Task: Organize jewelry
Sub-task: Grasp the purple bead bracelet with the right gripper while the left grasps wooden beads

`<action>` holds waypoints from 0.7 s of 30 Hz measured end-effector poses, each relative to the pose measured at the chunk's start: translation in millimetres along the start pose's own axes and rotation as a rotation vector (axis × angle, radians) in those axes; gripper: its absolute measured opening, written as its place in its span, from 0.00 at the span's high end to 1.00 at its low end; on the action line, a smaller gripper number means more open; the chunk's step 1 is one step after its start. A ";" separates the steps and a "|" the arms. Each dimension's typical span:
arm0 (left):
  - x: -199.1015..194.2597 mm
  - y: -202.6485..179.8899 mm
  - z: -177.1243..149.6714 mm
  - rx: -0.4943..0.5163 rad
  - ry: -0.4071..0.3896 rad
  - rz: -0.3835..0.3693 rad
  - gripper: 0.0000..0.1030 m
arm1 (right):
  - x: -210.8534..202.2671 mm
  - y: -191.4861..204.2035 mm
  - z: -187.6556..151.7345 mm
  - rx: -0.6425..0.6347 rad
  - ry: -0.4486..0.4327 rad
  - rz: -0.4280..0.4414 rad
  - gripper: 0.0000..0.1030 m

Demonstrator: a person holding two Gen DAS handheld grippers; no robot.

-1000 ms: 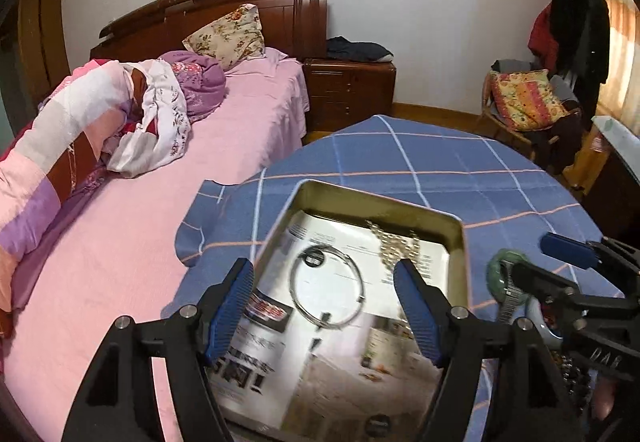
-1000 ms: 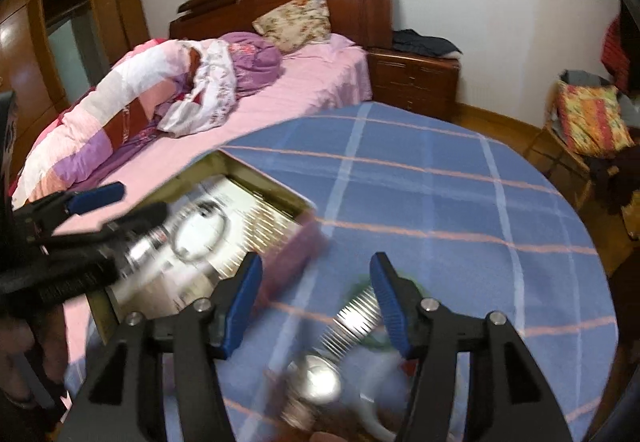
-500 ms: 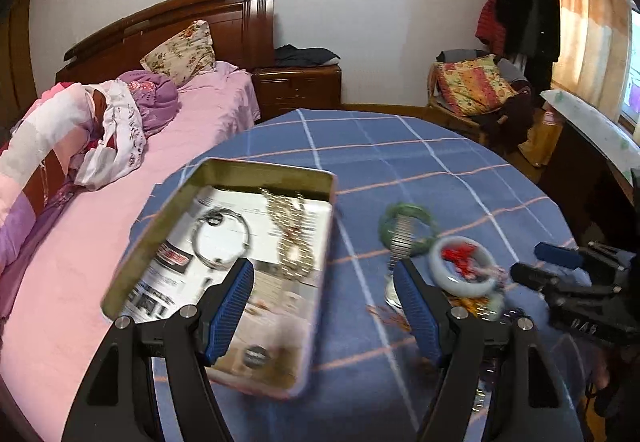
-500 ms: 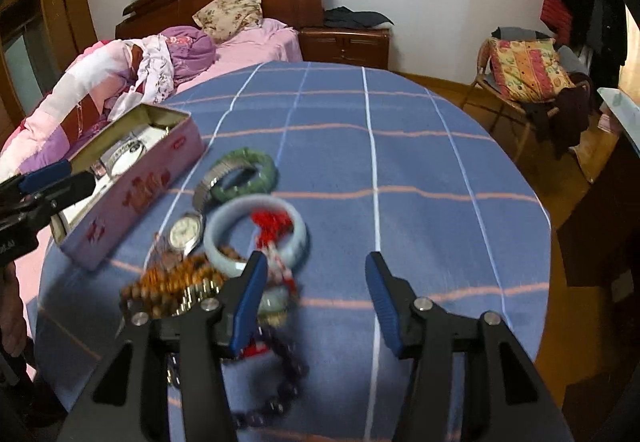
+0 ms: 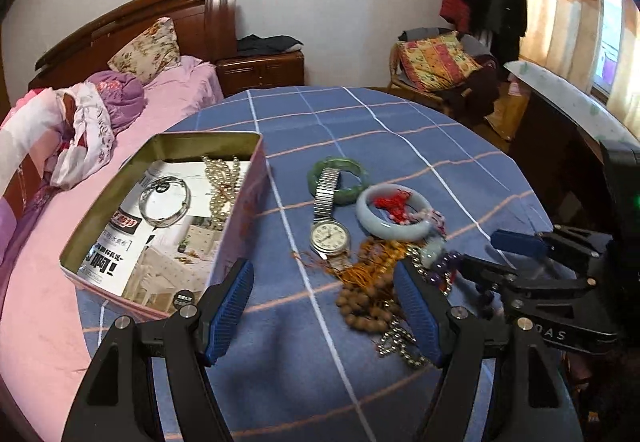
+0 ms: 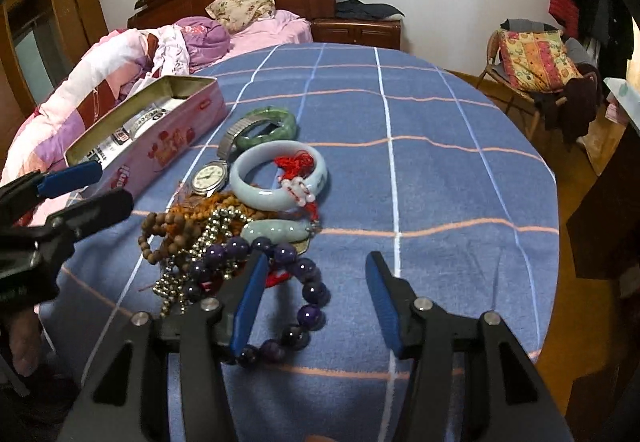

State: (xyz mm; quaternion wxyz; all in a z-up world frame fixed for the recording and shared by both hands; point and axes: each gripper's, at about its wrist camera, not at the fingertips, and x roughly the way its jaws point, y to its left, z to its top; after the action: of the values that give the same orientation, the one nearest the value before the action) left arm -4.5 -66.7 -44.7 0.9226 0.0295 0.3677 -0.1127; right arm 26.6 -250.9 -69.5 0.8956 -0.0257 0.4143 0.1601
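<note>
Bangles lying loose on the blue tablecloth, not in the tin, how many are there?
2. The green bangle lies nearest the tin, around the watch strap; the pale bangle with the red tassel lies just in front of it. The bead pile might hide another.

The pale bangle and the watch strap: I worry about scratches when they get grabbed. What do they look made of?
The pale bangle looks like polished jade or glass: milky blue-white, smooth and glossy. The watch strap looks like bright ribbed metal, probably steel expansion links. Neither can be confirmed by sight.

left tool: black frame, blue ribbed pads, silver screws | right tool: same build
</note>
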 end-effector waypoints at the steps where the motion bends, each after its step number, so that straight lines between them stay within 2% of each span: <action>1: 0.5 -2.0 -1.3 0.003 0.003 -0.001 0.30 | 0.6 -0.4 -0.7 0.002 0.001 0.002 0.47; 10: 23.0 -12.7 -9.4 0.018 0.065 -0.054 0.31 | 5.1 4.5 -9.2 -0.005 0.017 0.001 0.47; 12: 29.7 -14.0 -9.6 0.027 0.074 -0.071 0.54 | 8.4 4.5 -11.1 -0.006 0.024 0.000 0.48; 13: 34.0 -14.0 -10.1 0.028 0.088 -0.086 0.65 | 9.5 4.6 -11.8 -0.008 0.025 -0.002 0.54; 15: 34.7 -13.6 -10.1 0.023 0.086 -0.101 0.68 | 9.6 4.5 -12.4 -0.011 0.016 -0.018 0.63; 17: 29.6 -14.9 -10.2 0.039 0.068 -0.098 0.87 | 9.1 3.2 -12.2 -0.012 0.013 -0.014 0.78; 18: 26.3 -13.9 -9.5 0.036 0.059 -0.108 0.91 | 8.7 3.4 -12.0 -0.011 0.011 -0.007 0.82; 21: 15.4 -12.4 -5.4 0.036 0.026 -0.125 0.94 | 7.7 3.8 -12.3 -0.019 0.008 -0.001 0.84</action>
State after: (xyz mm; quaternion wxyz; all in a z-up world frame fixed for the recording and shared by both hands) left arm -0.1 -80.9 -58.8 0.9082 0.0247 0.3789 -0.1762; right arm 21.1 -247.4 -83.0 0.8937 -0.0351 0.4162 0.1637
